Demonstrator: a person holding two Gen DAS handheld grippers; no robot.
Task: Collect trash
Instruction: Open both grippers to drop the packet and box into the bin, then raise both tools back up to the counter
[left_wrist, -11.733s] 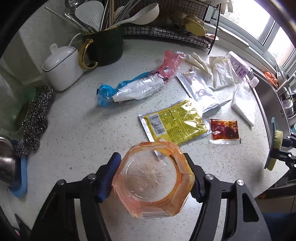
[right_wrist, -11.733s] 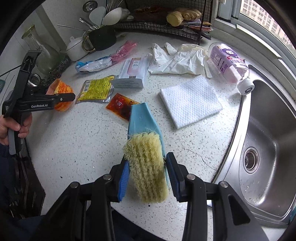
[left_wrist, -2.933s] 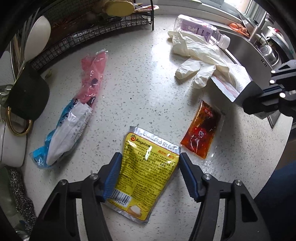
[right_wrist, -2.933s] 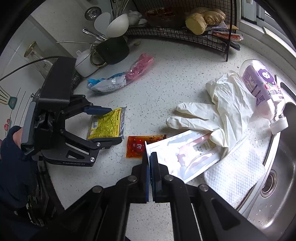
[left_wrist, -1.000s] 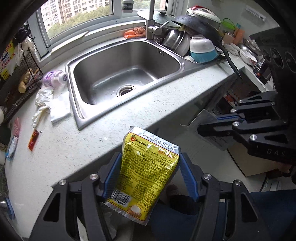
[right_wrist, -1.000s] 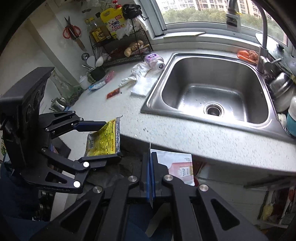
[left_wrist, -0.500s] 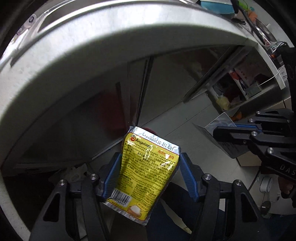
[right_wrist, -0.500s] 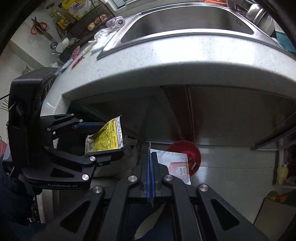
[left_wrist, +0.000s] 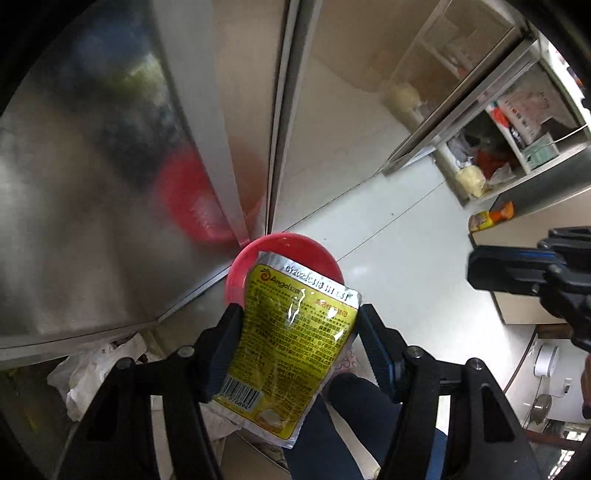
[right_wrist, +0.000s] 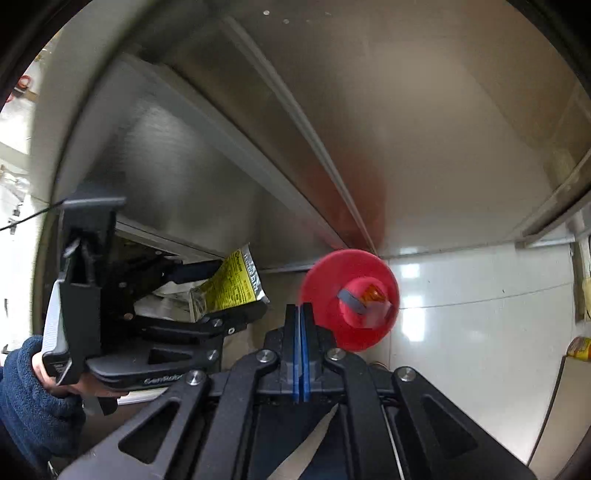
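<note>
Below the counter edge, facing steel cabinet doors (left_wrist: 110, 221), the left tongs (left_wrist: 297, 332) grip a yellow packet (left_wrist: 295, 343) by its 2 side edges, the blue pads pressed against it. The packet stands upright between the fingers, silver seal on top, barcode at the bottom. Just behind its top edge sits a red bin (left_wrist: 284, 254) on the white floor (left_wrist: 406, 258), its glow mirrored in the steel. White crumpled plastic (left_wrist: 96, 362) lies low at the left. Right of the bin, open shelves (left_wrist: 498, 147) hold assorted clutter, and the right tongs (left_wrist: 517, 273) reach in from the far right.

From the right wrist view, the left tongs (right_wrist: 236, 291) hold the packet (right_wrist: 232, 284) left of the bin (right_wrist: 351, 299), apart from it. The right tongs (right_wrist: 301, 317) are closed, blue pads together; a pale sheet (right_wrist: 314, 443) hangs beneath them, but I cannot tell whether they pinch it. Inside the bin lies an orange scrap (right_wrist: 373, 293).
</note>
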